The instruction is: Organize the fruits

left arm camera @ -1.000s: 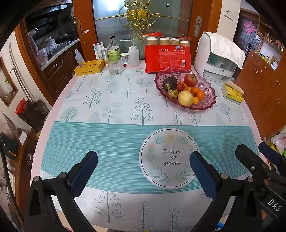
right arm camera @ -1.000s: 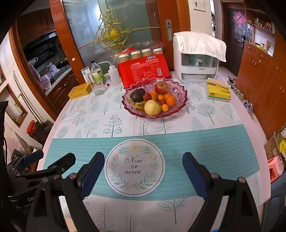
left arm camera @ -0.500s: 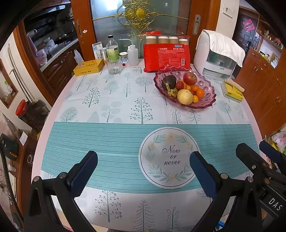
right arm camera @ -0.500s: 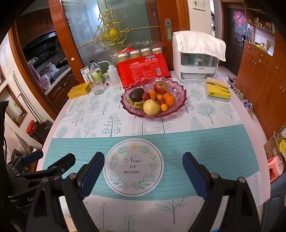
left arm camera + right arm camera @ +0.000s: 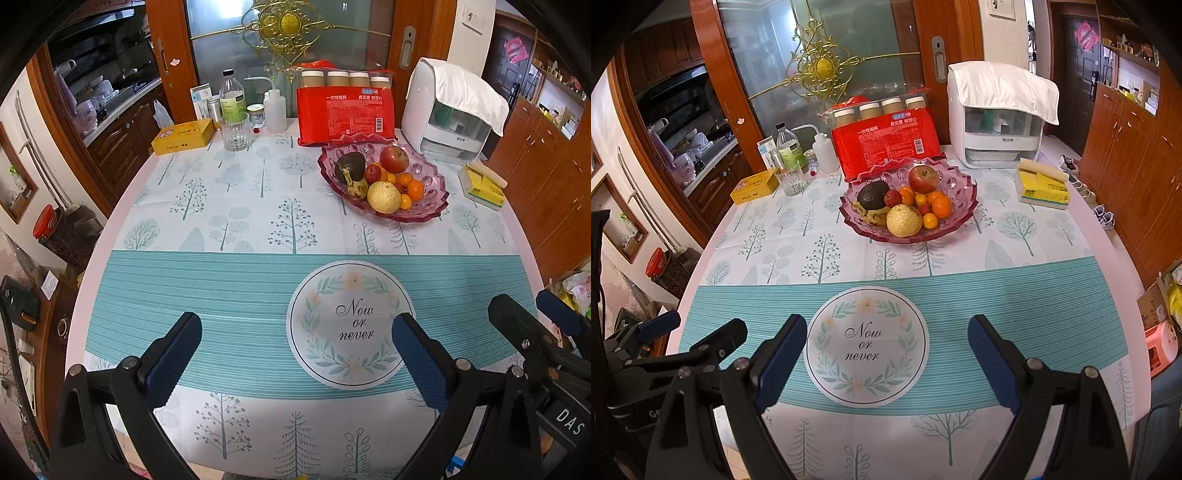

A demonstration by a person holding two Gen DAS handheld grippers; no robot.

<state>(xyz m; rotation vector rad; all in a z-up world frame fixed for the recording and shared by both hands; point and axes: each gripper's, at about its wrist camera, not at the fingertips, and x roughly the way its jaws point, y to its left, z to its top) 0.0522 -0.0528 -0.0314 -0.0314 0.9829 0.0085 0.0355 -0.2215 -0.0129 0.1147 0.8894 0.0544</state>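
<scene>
A pink glass fruit bowl (image 5: 430,212) (image 5: 960,184) stands at the far right-middle of the round table. It holds a red apple (image 5: 394,158) (image 5: 923,179), an avocado (image 5: 351,166) (image 5: 872,194), a yellow pear (image 5: 384,196) (image 5: 904,220), a dark banana (image 5: 355,187) (image 5: 873,218) and several small oranges (image 5: 941,206). My left gripper (image 5: 295,339) is open and empty over the teal band near the table's front. My right gripper (image 5: 886,343) is open and empty beside it, straddling the "Now or never" print (image 5: 866,345).
At the back stand a red cup package (image 5: 345,112), a white appliance under a cloth (image 5: 452,110), a glass (image 5: 235,131), bottles (image 5: 232,98) and a yellow tin (image 5: 183,136). A yellow tissue pack (image 5: 482,184) lies right of the bowl. The right gripper (image 5: 546,332) shows at the left view's right edge.
Both grippers have eased slightly forward and up towards the table; the view shifts a little. Both stay open. Nothing on the table has moved.
</scene>
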